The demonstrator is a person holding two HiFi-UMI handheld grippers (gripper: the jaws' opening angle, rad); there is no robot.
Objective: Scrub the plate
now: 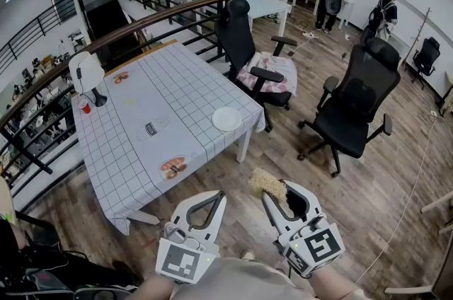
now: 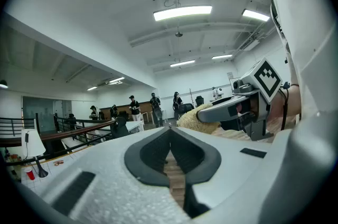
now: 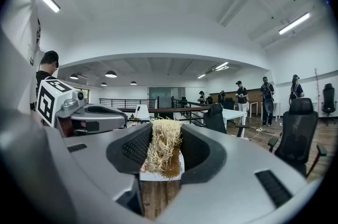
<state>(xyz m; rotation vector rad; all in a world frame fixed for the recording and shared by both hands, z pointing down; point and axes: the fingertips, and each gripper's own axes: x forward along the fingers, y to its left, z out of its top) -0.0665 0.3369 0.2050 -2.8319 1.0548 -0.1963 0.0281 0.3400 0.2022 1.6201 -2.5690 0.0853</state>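
Far left: a white lamp [image 1: 86, 76] and a red cup [image 1: 85, 107] stand at the far-left edge of the surface [image 1: 177, 90], which is covered with a grid-patterned cloth.

Plate [image 1: 226, 119]: white, round, lying flat near the surface's right edge, close to the near corner. Nothing is touching it, and both tools are well apart from it.

Left tool [image 1: 218, 197]: held low over the wooden floor [image 1: 382, 199], in front of the surface's near corner. The left gripper view shows its jaws together with nothing between them; only floorboards show through the slit behind the tips.

Right tool [image 1: 276, 191]: just beside the left one, at the same height and also over the floor. Its jaws are clamped on a straw-coloured fibrous scrubber [image 1: 267, 182]. The right gripper view shows the bundle pinched upright between the pads, with its frayed end sticking out past the tips.

Right of the surface: two black office chairs [image 1: 357, 104] on the floor, the nearer-to-surface one with a patterned cloth on its seat. Several people stand at the room's far end.
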